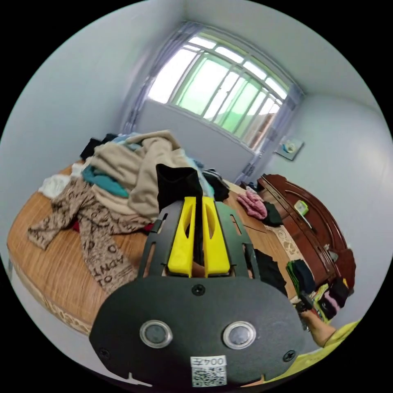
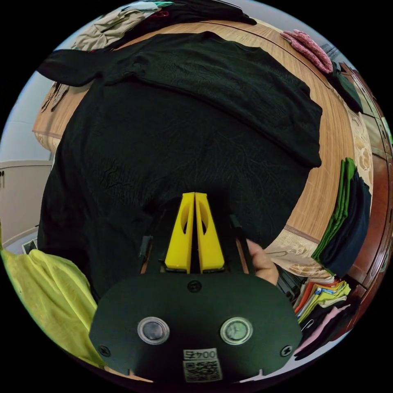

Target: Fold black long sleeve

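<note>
Two yellow-jawed tongs are in play, one in each view. No basket or box can be made out; the sorted clothes sit in open stacks, with a folded green and navy stack (image 2: 346,217) to the right of the right tongs (image 2: 195,196) and brighter folded pieces (image 2: 323,297) lower down beside them. Those right tongs have their jaws pressed together at the near hem of the black long sleeve (image 2: 172,139); whether cloth is pinched between them cannot be told, since the tips lie against black fabric. A hand (image 2: 260,262) shows just right of the jaw bases, and a yellow-green sleeve (image 2: 53,294) lies to their lower left. The left tongs (image 1: 199,200) are raised off the bed and clamp a fold of black cloth (image 1: 177,184), which stands up above their tips with a strip running down between the jaws. A forearm (image 1: 317,325) shows at their lower right. The shirt is spread flat ahead of the right tongs on the wooden bed surface (image 2: 327,163), one sleeve folded across its upper part. Beyond the left tongs rises a heap of unfolded clothes (image 1: 135,176), with a patterned beige garment (image 1: 90,233) to their left, a pink piece (image 1: 254,204) to their right, a dark wooden headboard (image 1: 311,229), pale walls and a barred window (image 1: 221,90).
</note>
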The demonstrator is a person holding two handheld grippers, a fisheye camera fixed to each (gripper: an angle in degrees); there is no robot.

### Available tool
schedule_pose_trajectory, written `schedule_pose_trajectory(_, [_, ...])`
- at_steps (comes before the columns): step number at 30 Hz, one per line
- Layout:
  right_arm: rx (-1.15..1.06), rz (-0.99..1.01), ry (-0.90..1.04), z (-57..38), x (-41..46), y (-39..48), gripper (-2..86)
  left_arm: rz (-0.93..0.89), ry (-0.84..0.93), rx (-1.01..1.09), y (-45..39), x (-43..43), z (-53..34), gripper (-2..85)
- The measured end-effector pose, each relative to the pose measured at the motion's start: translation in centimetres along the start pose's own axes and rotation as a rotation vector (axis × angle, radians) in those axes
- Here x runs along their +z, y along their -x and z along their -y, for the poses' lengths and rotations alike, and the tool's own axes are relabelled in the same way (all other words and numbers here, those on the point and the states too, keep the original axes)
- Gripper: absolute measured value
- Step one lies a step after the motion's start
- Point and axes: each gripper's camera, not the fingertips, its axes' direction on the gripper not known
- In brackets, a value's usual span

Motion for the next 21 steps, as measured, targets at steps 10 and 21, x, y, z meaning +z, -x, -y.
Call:
schedule_pose_trajectory(10, [-0.043, 0.030, -0.070, -0.7, 0.2, -1.0, -0.8, -0.294, 0.042, 0.369, -31.7, 8.4, 2.2, 2.9])
schedule_pose_trajectory(21, [-0.007, 0.109, -0.129, -0.2, 0.7, -2.9, -0.8, -0.375, 0.363, 0.540, -55.7, 28.1, -11.1, 4.7])
